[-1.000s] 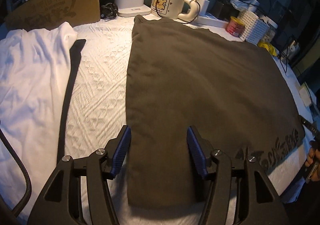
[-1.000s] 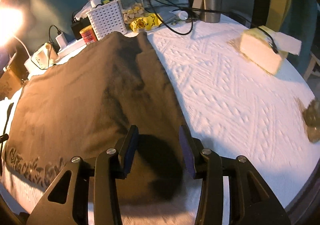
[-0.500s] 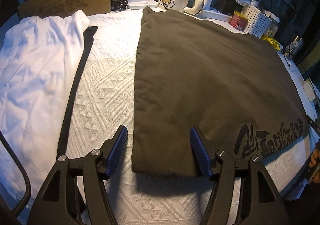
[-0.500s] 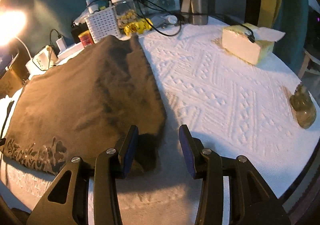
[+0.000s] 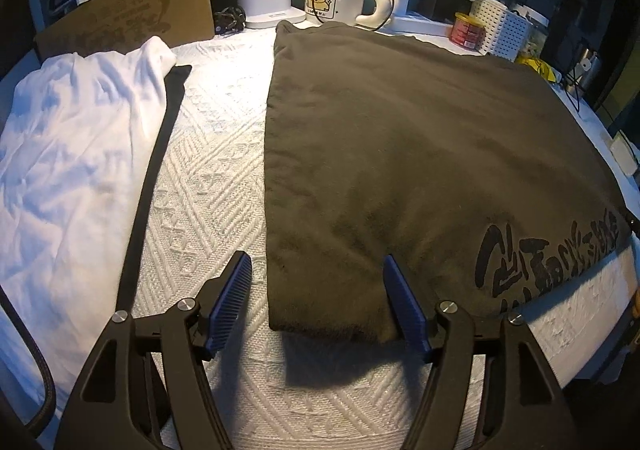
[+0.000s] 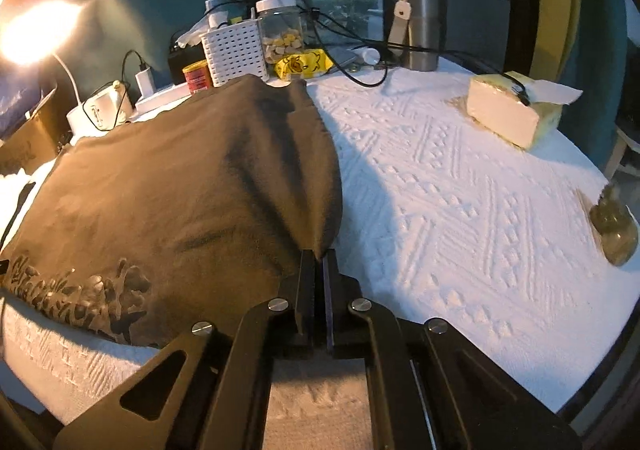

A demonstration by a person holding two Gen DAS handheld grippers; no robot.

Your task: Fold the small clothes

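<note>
Garment: dark olive-brown cotton T-shirt (image 5: 420, 153), black print along its near hem, flat on white woven tablecloth (image 5: 208, 185).
Left gripper (image 5: 316, 302): jaws wide apart, empty, straddling near-left corner.
Right gripper (image 6: 318, 262): jaws closed, pinching near-right corner.
Long axis: hem running between both grippers.

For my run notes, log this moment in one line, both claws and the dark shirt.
left claw: open, straddling near corner | right claw: shut on dark shirt corner | fold: not yet started
</note>
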